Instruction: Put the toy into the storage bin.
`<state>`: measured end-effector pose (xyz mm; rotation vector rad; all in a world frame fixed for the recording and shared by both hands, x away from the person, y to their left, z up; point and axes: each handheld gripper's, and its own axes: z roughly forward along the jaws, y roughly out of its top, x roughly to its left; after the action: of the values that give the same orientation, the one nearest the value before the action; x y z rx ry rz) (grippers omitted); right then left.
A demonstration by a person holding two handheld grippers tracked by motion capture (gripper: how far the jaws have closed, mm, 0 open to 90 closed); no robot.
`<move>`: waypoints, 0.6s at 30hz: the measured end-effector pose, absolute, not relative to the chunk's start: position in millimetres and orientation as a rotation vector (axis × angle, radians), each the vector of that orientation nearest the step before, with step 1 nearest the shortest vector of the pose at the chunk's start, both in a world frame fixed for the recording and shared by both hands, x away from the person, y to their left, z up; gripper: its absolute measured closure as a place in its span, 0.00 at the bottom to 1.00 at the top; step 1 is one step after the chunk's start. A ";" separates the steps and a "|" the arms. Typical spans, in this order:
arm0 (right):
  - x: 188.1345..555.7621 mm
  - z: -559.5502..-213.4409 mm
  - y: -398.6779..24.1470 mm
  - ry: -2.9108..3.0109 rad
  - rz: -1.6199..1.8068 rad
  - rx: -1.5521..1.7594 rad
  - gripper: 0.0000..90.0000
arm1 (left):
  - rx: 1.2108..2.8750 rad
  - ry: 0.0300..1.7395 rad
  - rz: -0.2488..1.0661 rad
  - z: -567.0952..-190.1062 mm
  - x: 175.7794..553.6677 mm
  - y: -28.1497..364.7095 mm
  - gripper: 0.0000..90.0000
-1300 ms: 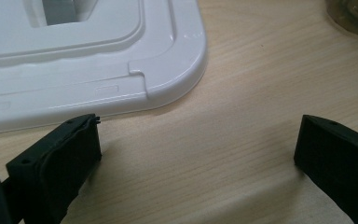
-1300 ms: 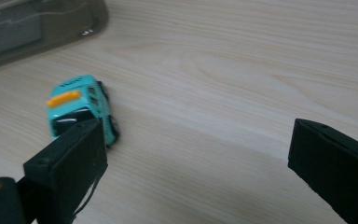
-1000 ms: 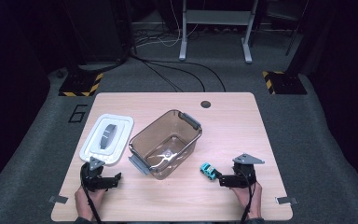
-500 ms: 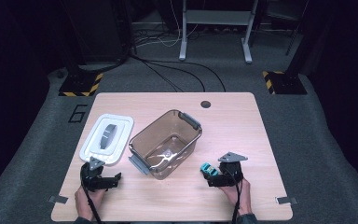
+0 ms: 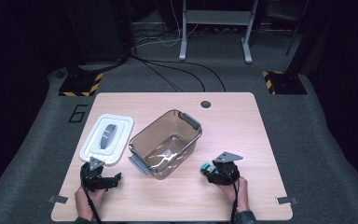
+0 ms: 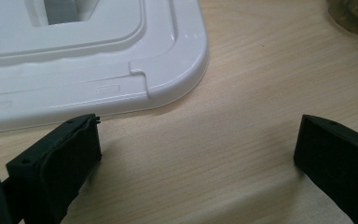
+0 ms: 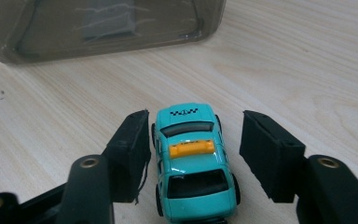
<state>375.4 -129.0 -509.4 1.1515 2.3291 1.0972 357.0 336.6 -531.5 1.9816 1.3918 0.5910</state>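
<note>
Jaws, right gripper [image 7: 193,158]: standing either side of a teal toy taxi [image 7: 192,163], having just been closing. The left pad lies at or just off the car's flank and a narrow gap shows on the other side; no firm press is visible. The car's near end is cut off by the lower edge of the right gripper view. In the high view, the car [image 5: 206,166] is a small teal spot at the gripper's [image 5: 213,171] left tip, detail too small to read.

Jaws, left gripper [image 6: 193,154]: wide apart, bare worktop [image 6: 242,116] between them; the right jaw is cut off at the frame edge.

Taxi: upright on its wheels on the worktop, yellow roof sign, pointing away from the right hand [image 5: 235,189] toward the clear brown bin [image 7: 98,23].

Hands: both forearms enter from the near edge. The left hand [image 5: 89,199] holds its gripper [image 5: 103,179] low and level.

Farther items: white lid [image 6: 88,51], flat, just past the left jaw, its far part cropped. Bin [image 5: 165,144] open at mid-table; lid [image 5: 107,140] beside it.
</note>
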 end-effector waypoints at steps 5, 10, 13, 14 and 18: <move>374.1 -510.6 -129.6 2.339 1.106 1.121 0.59 | 1.989 1.389 0.585 -531.1 357.1 337.0 0.00; 374.3 -514.1 -129.9 2.351 1.092 1.120 0.58 | 1.989 1.390 0.583 -531.0 357.0 337.0 0.00; 373.0 -514.4 -129.8 2.341 1.097 1.113 0.59 | 1.989 1.389 0.583 -531.0 357.0 337.0 0.00; 372.9 -514.3 -130.2 2.337 1.106 1.102 0.60 | 1.989 1.389 0.583 -531.0 357.0 337.0 0.00; 372.3 -513.8 -129.5 2.332 1.105 1.097 0.60 | 1.989 1.389 0.583 -531.0 357.0 337.0 0.00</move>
<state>372.3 -129.5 -513.8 1.0970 2.3319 1.1052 357.0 337.0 -531.0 1.9889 1.3894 0.5828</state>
